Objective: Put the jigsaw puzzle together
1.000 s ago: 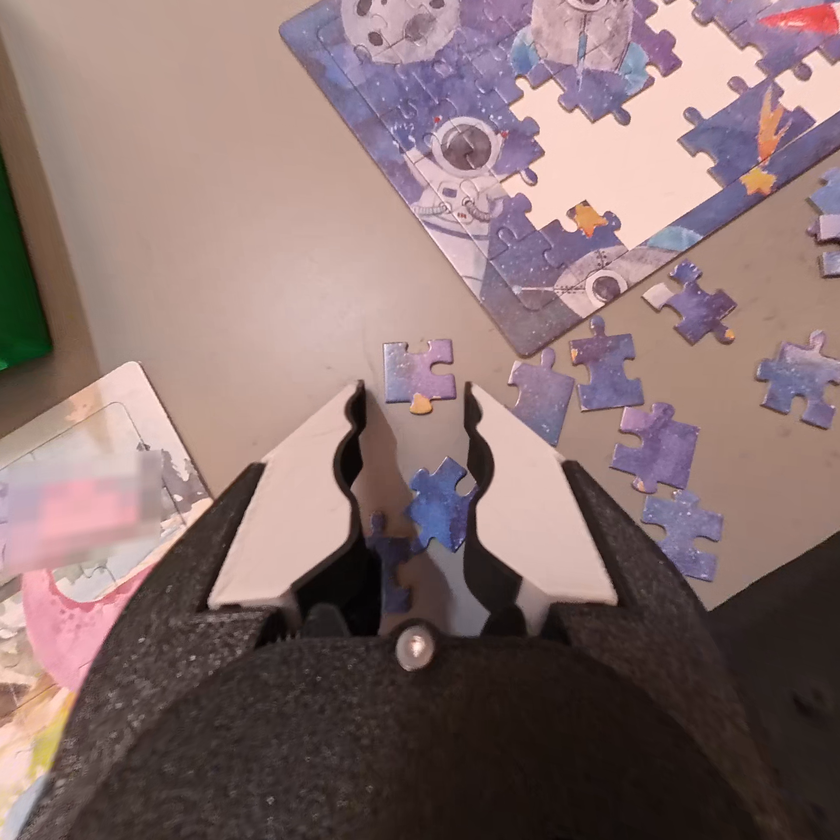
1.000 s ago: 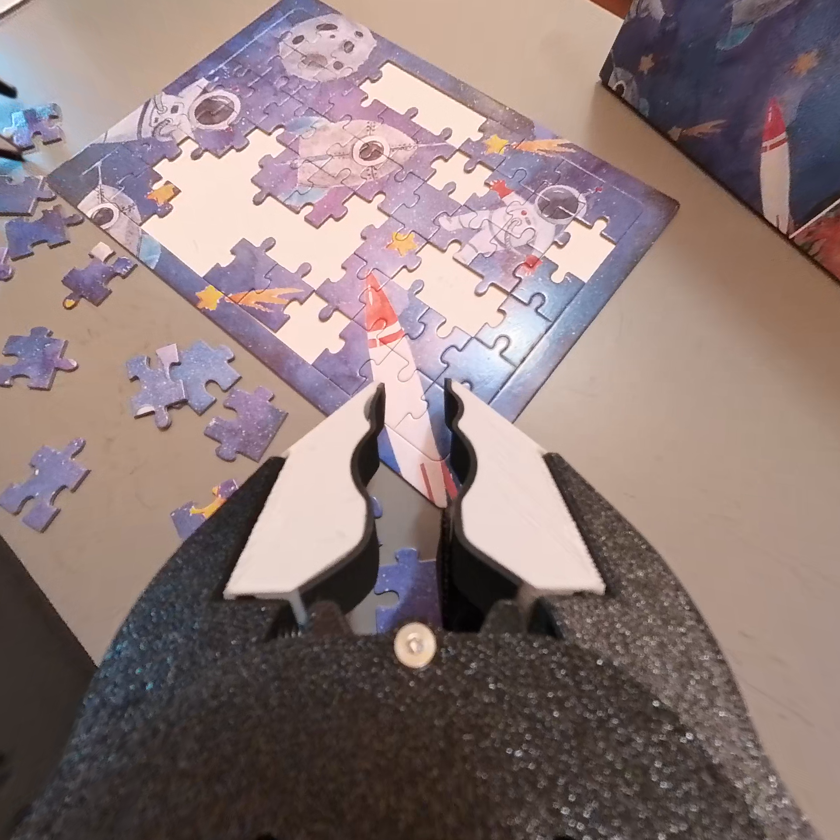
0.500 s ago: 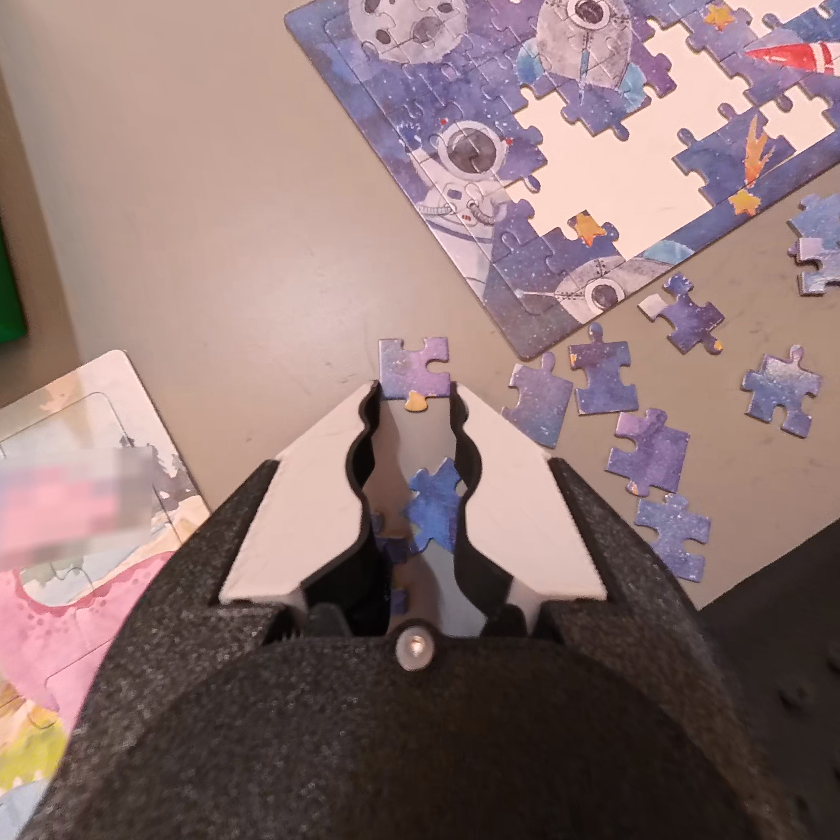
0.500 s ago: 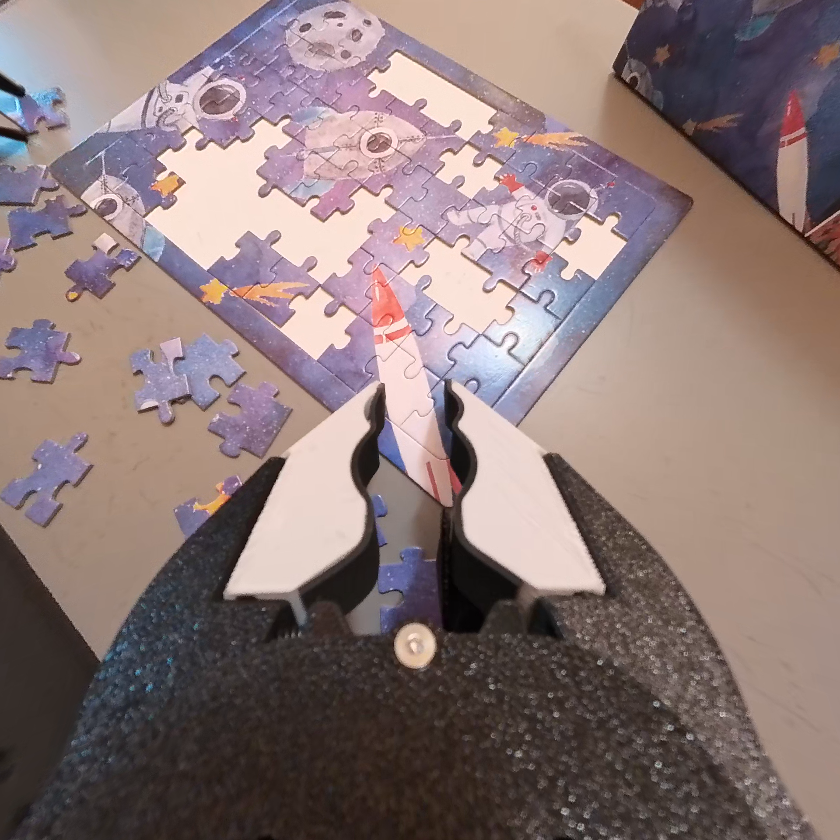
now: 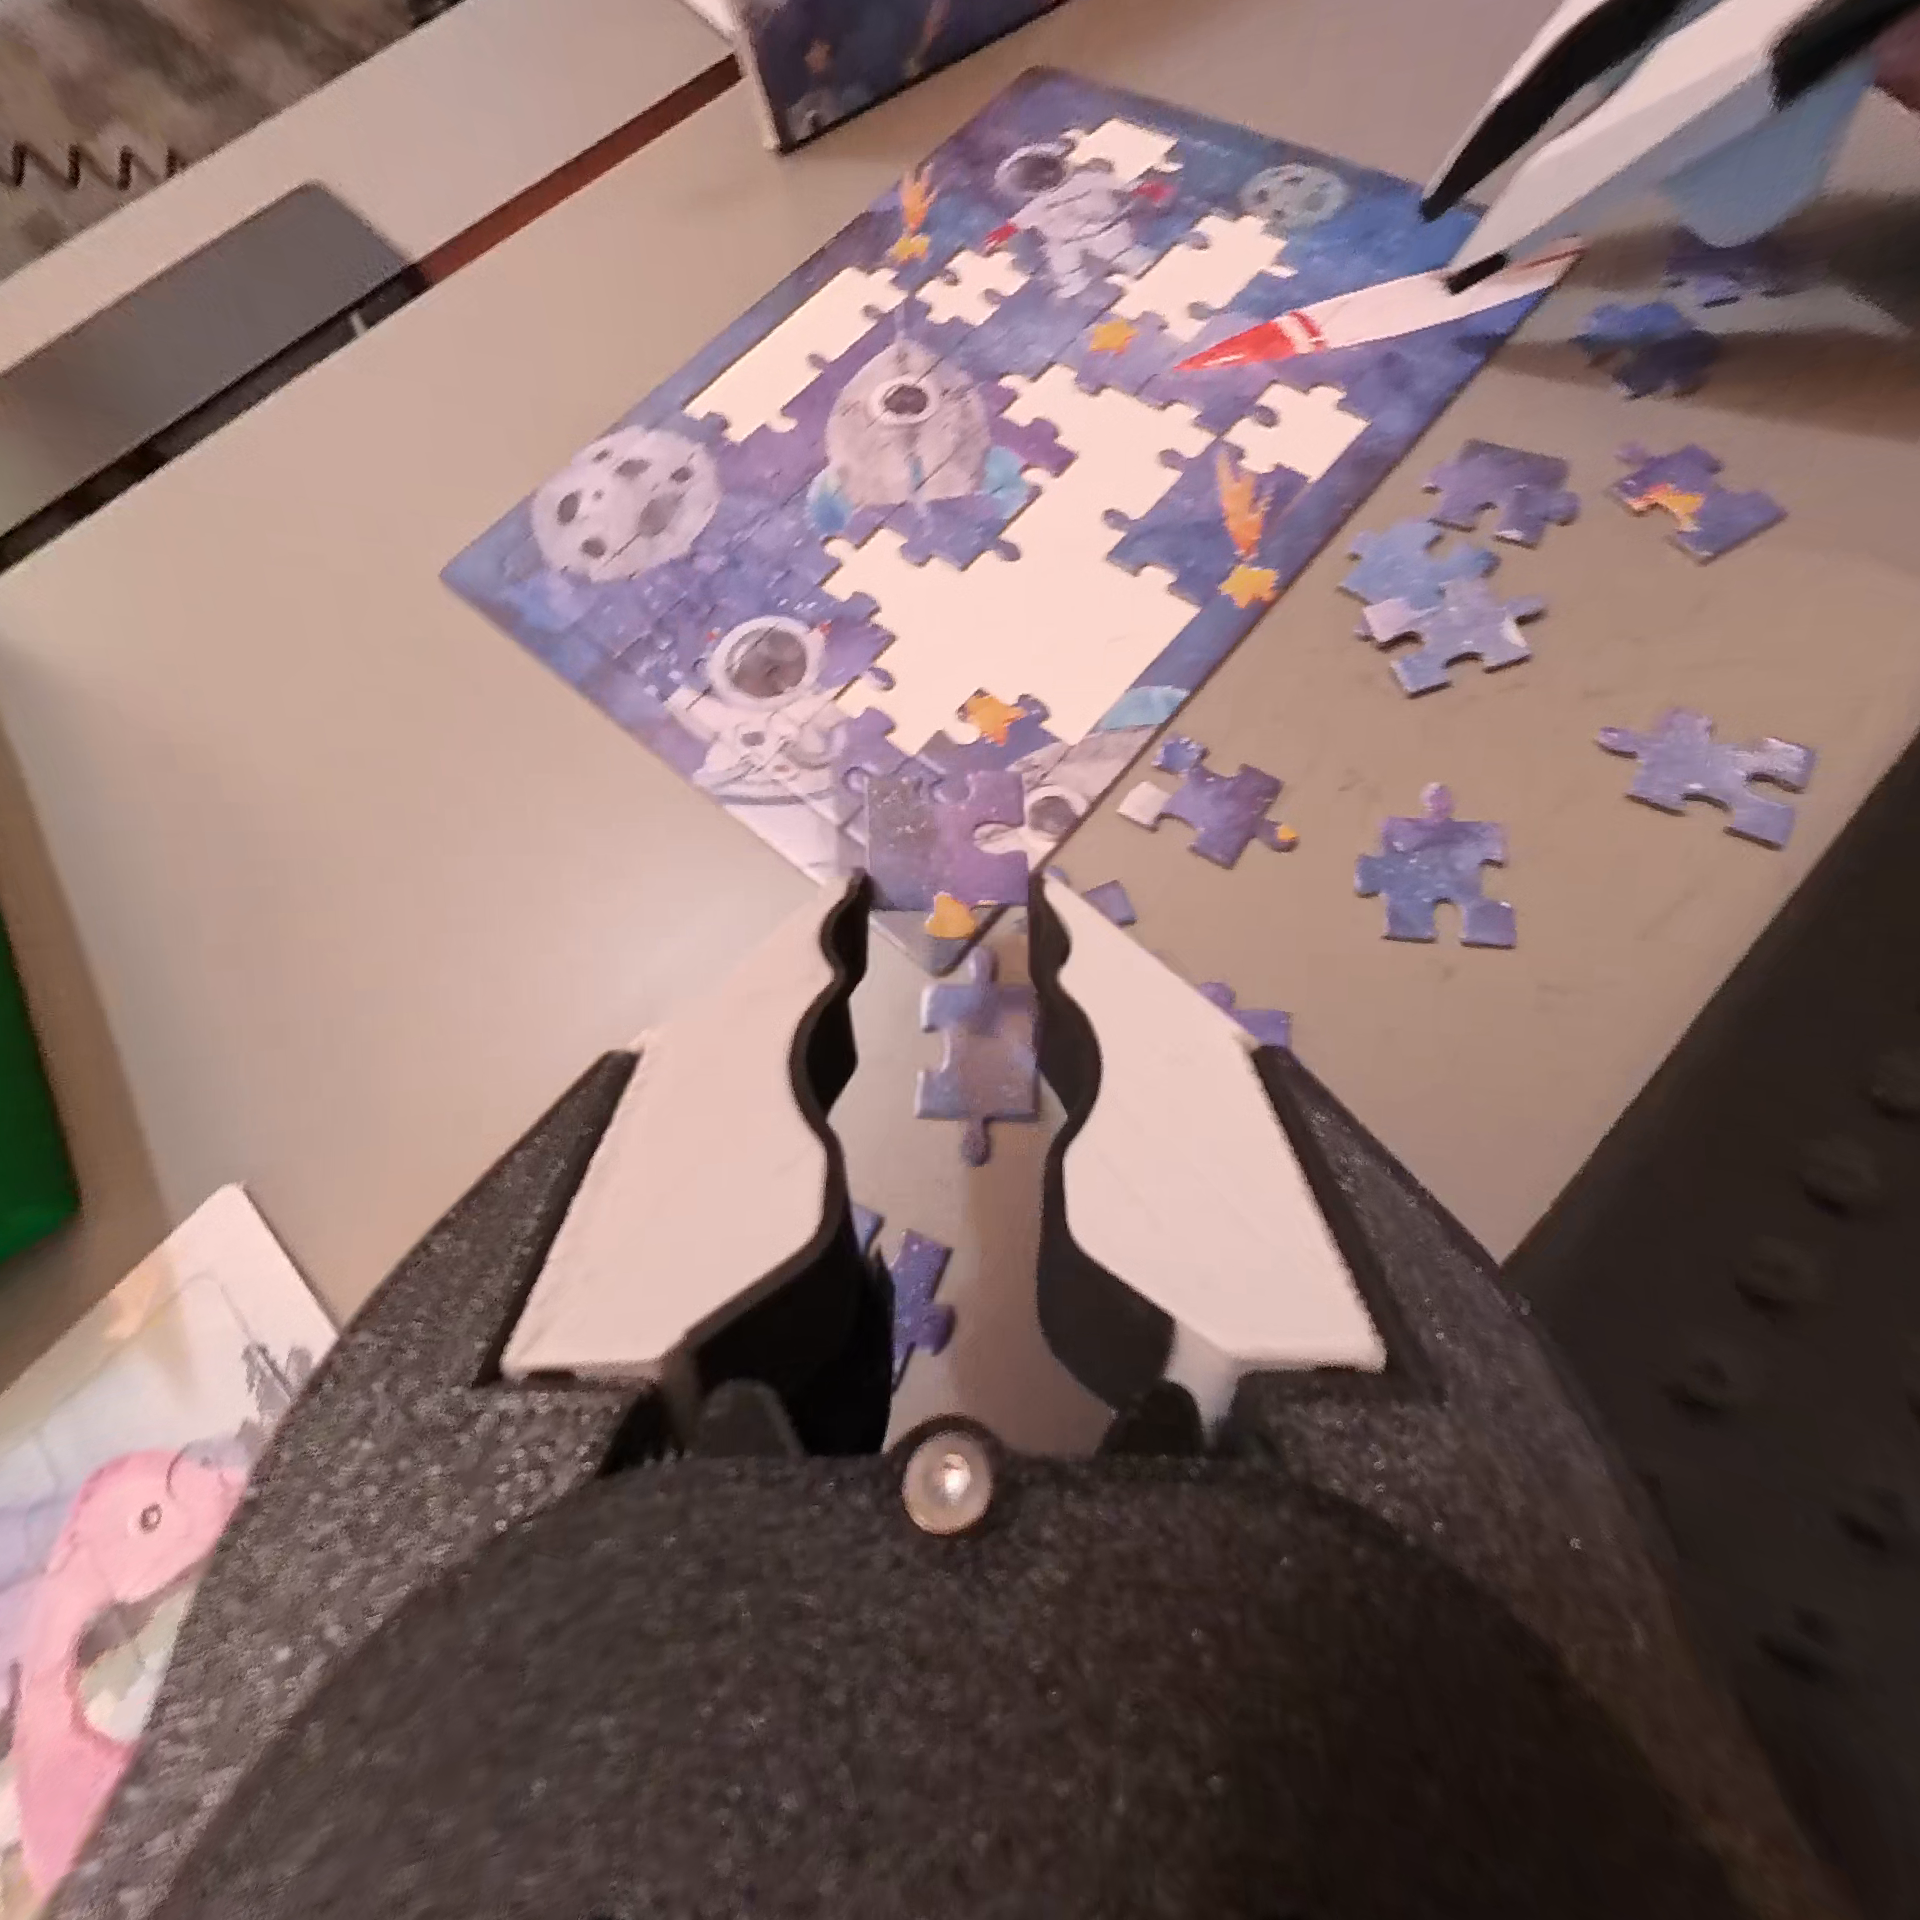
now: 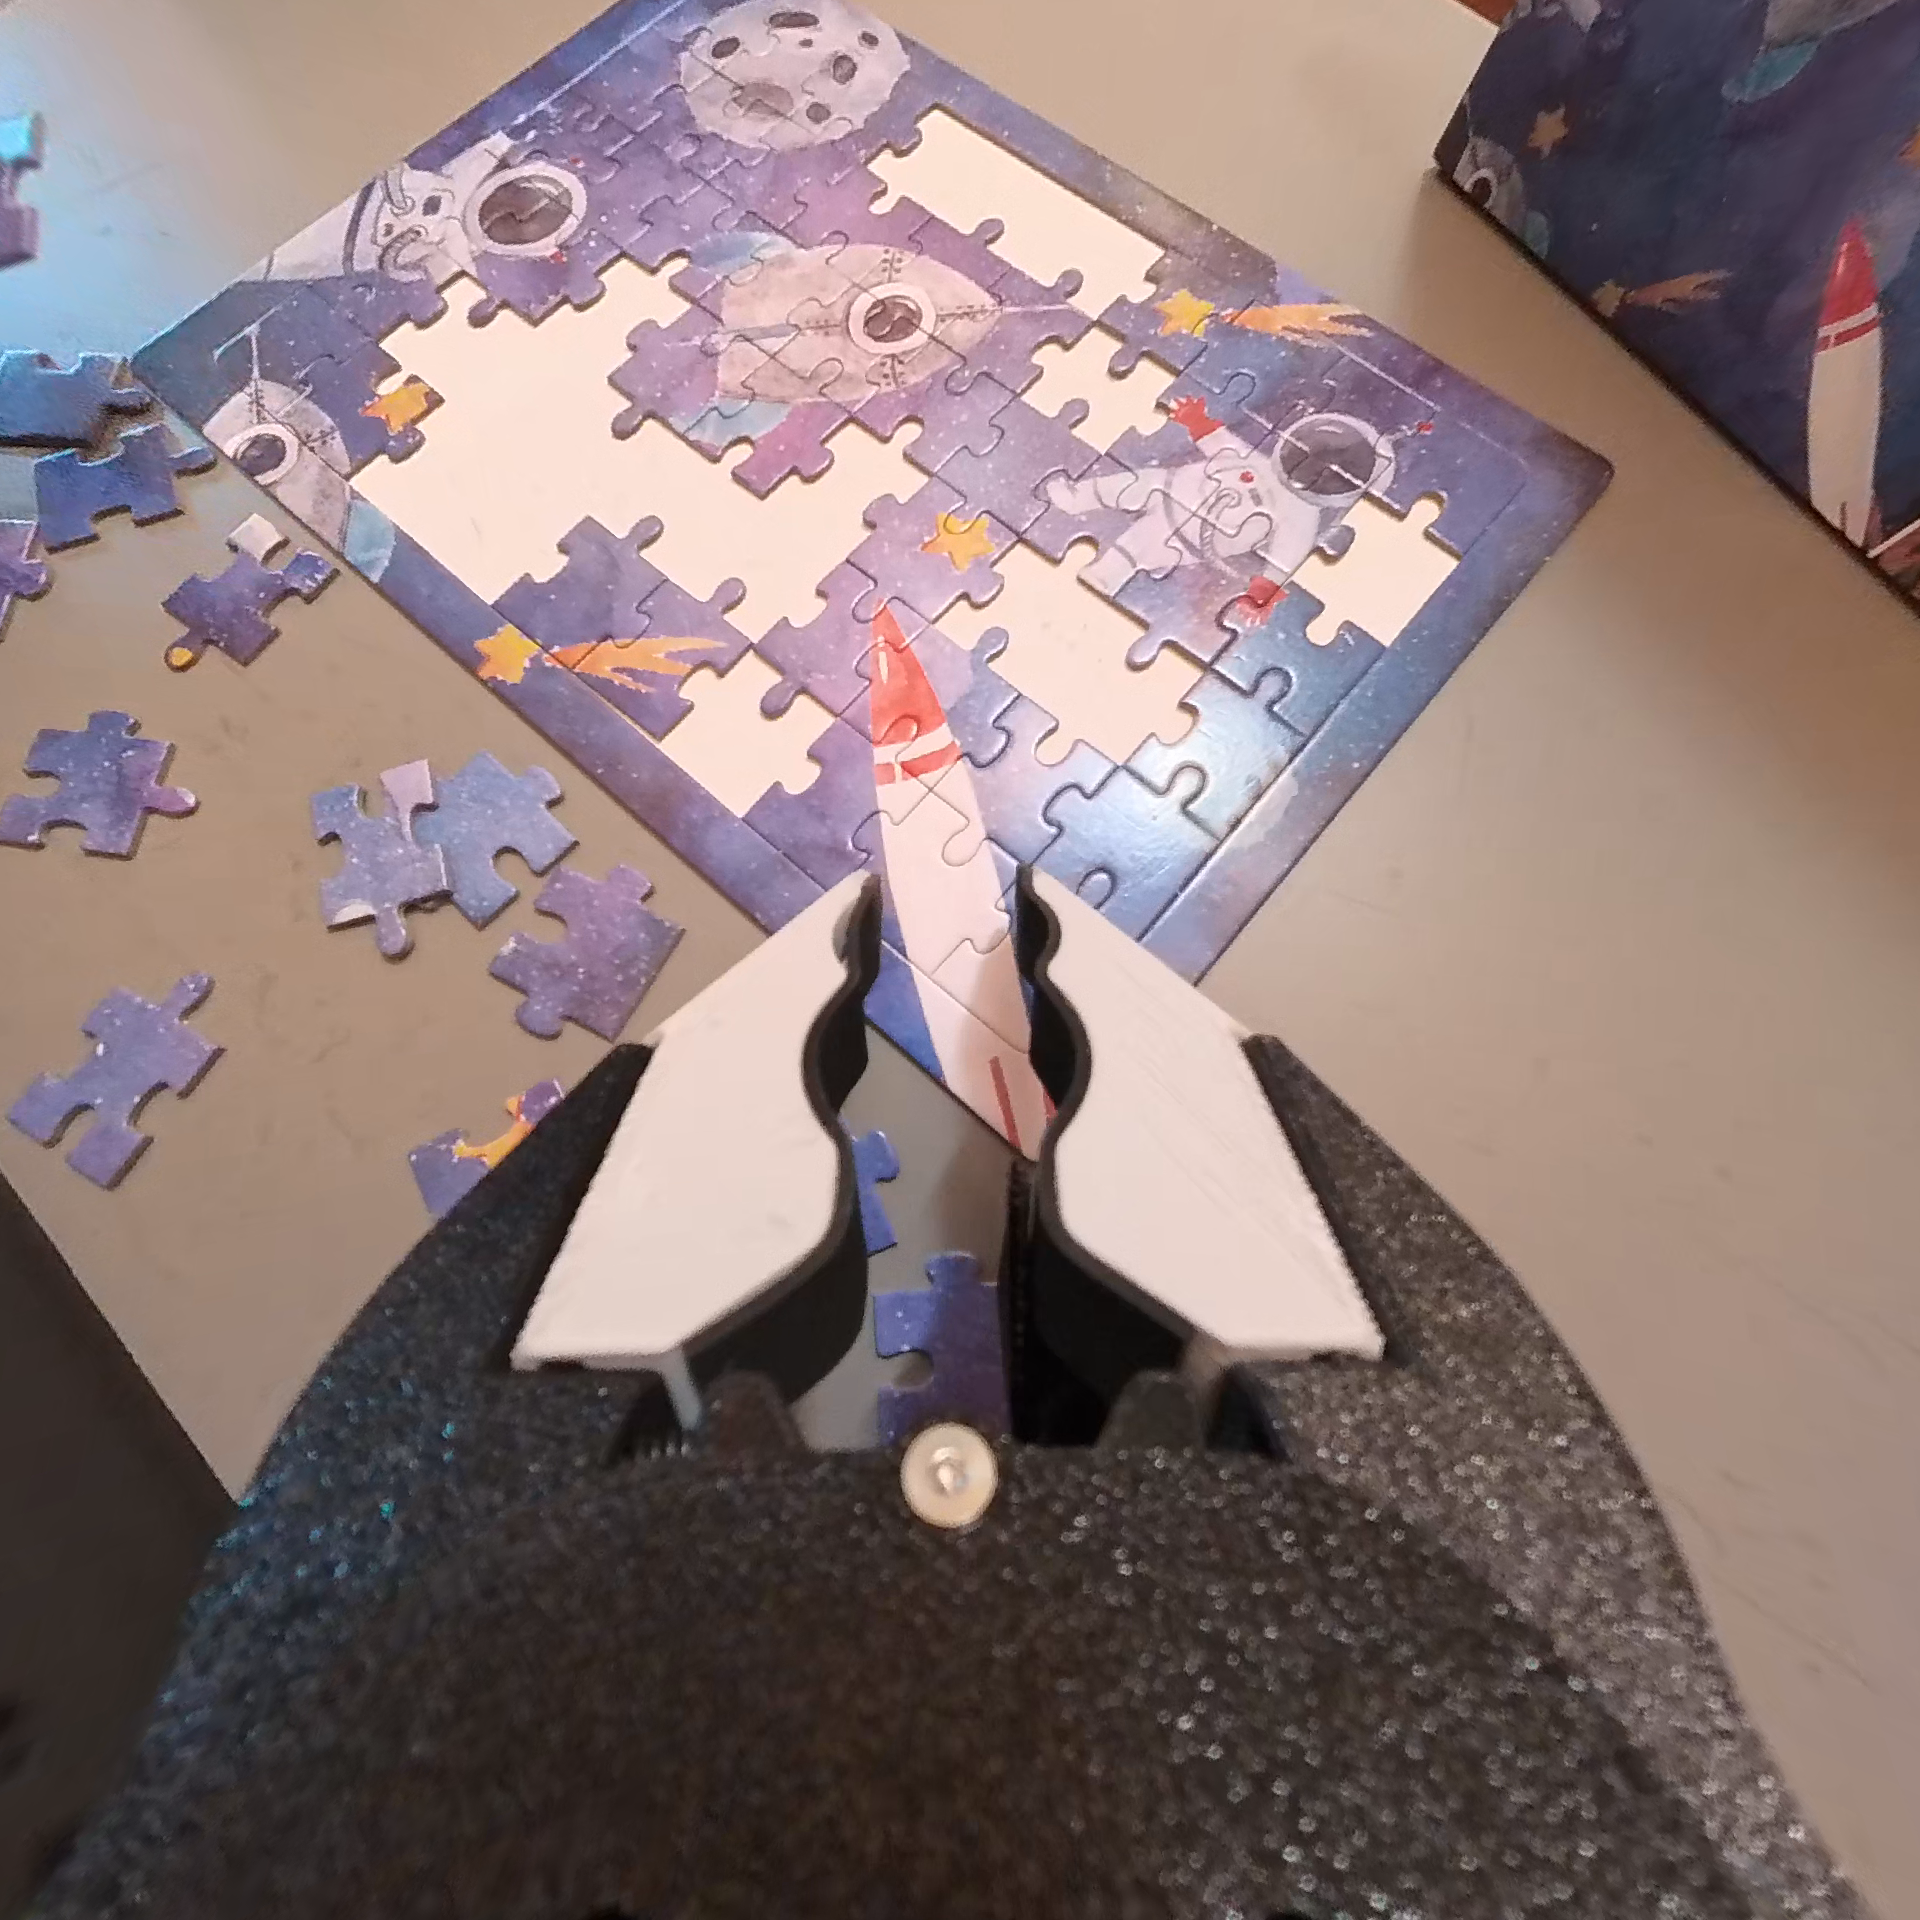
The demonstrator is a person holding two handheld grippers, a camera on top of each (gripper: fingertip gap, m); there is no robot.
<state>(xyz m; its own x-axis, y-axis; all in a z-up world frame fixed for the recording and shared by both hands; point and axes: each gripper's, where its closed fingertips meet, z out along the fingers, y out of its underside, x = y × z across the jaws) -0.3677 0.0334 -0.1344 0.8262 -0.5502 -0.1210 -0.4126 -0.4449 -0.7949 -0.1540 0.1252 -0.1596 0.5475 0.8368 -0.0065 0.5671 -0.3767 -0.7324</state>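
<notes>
Above the puzzle board's (image 5: 623,582) near corner, left gripper (image 5: 943,894) pinches a purple piece (image 5: 945,836); right gripper (image 6: 948,894) hovers unclenched, empty.

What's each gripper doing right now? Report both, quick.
Left gripper: shut on a purple puzzle piece, held at the fingertips.
Right gripper: open, holding nothing, over the near edge of the puzzle board.

light: we see warm, even indoor lighting
shadows: soft
blur: left wrist view smeared
edges: wide-angle bending beyond tongs
</notes>
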